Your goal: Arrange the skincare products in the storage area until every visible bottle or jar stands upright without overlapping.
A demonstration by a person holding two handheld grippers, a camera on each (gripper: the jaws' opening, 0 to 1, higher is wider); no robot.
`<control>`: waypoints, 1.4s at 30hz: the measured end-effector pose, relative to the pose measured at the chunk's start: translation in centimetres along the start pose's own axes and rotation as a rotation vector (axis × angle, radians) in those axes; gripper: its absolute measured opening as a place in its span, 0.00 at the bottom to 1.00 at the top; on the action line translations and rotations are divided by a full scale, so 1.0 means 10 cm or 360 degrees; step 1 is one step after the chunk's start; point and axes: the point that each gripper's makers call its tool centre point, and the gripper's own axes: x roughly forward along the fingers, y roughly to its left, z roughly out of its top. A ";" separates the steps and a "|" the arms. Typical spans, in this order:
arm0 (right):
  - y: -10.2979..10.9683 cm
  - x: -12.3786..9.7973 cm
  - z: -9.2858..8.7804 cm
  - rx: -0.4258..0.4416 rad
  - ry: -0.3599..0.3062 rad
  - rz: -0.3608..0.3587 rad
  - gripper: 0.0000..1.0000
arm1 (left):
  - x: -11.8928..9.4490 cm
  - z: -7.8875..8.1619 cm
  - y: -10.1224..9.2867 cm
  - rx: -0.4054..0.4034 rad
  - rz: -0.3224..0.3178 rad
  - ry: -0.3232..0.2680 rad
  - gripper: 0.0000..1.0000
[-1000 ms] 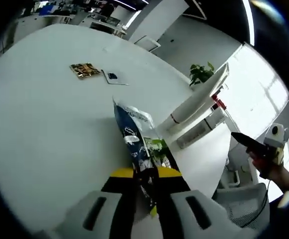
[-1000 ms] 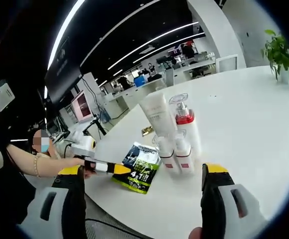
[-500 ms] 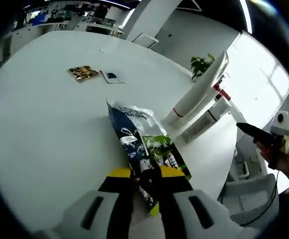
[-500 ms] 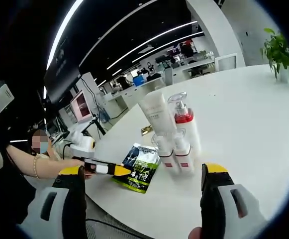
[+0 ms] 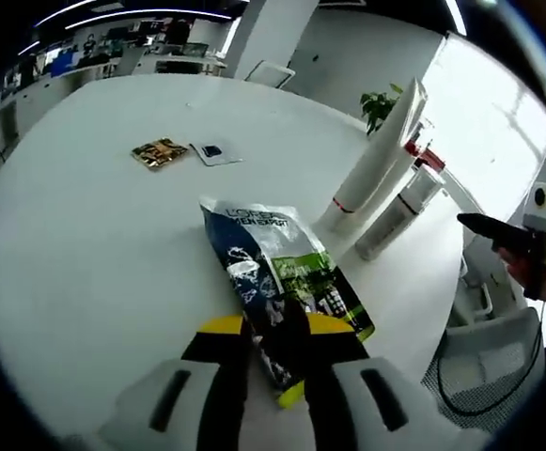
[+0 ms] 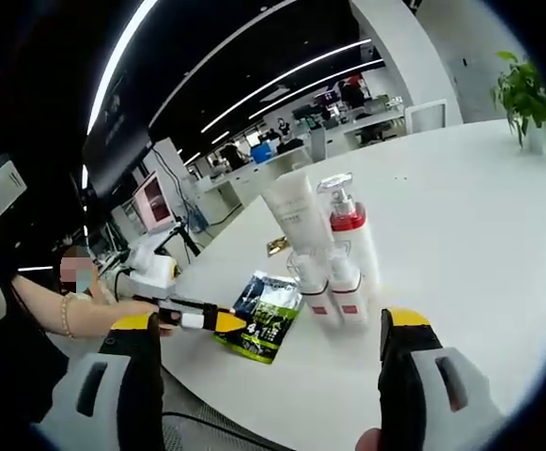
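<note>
My left gripper (image 5: 277, 331) is shut on the near edge of a dark blue and green sachet (image 5: 277, 272), which lies face up, low over the white table (image 5: 85, 254). Beyond it stand a tall white tube (image 5: 378, 150) and a pump bottle with a red collar (image 5: 406, 199). In the right gripper view the left gripper (image 6: 202, 318) holds the sachet (image 6: 267, 310) beside the white tube (image 6: 296, 211), the pump bottle (image 6: 349, 235) and two small red-banded bottles (image 6: 330, 289), all upright and close together. My right gripper (image 6: 271, 324) is open and holds nothing, near the table edge.
A gold packet (image 5: 160, 152) and a white card (image 5: 215, 150) lie farther out on the table. A potted plant (image 6: 522, 92) stands at the far side. A grey chair (image 5: 484, 362) is off the table edge. A person's arm (image 6: 61, 315) reaches in from the left.
The sachet has turned from nearly edge-on to face up in my left gripper and sits lower toward the table. My right gripper has stayed open and still.
</note>
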 end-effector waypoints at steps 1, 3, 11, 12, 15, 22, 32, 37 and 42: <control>0.00 0.00 0.00 0.0000 -0.0001 0.0000 0.96 | 0.00 0.00 0.00 0.0007 0.0006 0.0001 0.16; -0.01 0.00 0.00 0.0002 -0.0003 0.0000 0.96 | 0.01 0.00 -0.01 0.0036 0.0018 0.0004 0.17; -0.01 0.00 0.00 0.0002 -0.0005 0.0000 0.96 | 0.00 0.01 0.00 0.0119 0.0059 0.0022 0.19; -0.02 0.00 0.00 0.0003 -0.0005 -0.0001 0.96 | 0.00 0.01 0.01 0.0123 0.0061 0.0024 0.19; -0.03 0.00 -0.02 0.0008 -0.0002 -0.0002 0.96 | 0.00 0.01 0.03 0.0137 0.0067 0.0031 0.20; -0.02 0.01 0.00 0.0001 -0.0004 0.0003 0.97 | -0.06 0.04 0.05 0.0146 0.0084 0.0016 0.22; 0.02 0.04 0.01 -0.0026 0.0004 0.0023 0.97 | -0.20 0.06 0.05 0.0156 0.0079 -0.0021 0.33; 0.08 0.05 0.01 -0.0038 0.0012 0.0041 0.97 | -0.30 0.05 0.07 0.0128 0.0067 -0.0047 0.41; 0.11 0.05 0.00 -0.0051 0.0017 0.0057 0.97 | -0.45 0.09 -0.01 0.0118 0.0047 -0.0092 0.49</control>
